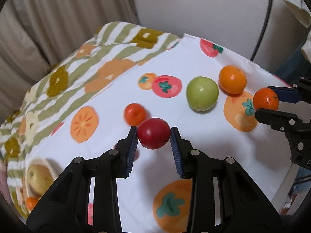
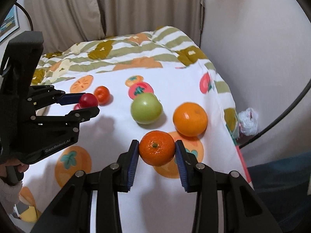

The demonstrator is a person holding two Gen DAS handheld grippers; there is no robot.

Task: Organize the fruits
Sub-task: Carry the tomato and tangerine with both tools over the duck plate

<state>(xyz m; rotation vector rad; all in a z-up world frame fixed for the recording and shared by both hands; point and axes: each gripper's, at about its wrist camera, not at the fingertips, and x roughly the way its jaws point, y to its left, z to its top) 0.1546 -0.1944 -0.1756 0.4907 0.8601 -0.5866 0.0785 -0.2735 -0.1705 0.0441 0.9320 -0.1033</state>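
My left gripper is shut on a small red fruit, held just above the cloth; from the right wrist view the same gripper and red fruit show at the left. My right gripper is shut on a mandarin, also lifted; the left wrist view shows that gripper and mandarin at the right. On the cloth lie a green apple, a large orange and a small reddish mandarin.
A white cloth printed with fruit covers the surface, over a striped quilt. A bowl holding a yellow fruit sits at the near left. Curtains hang behind. A crumpled white bag lies past the right edge.
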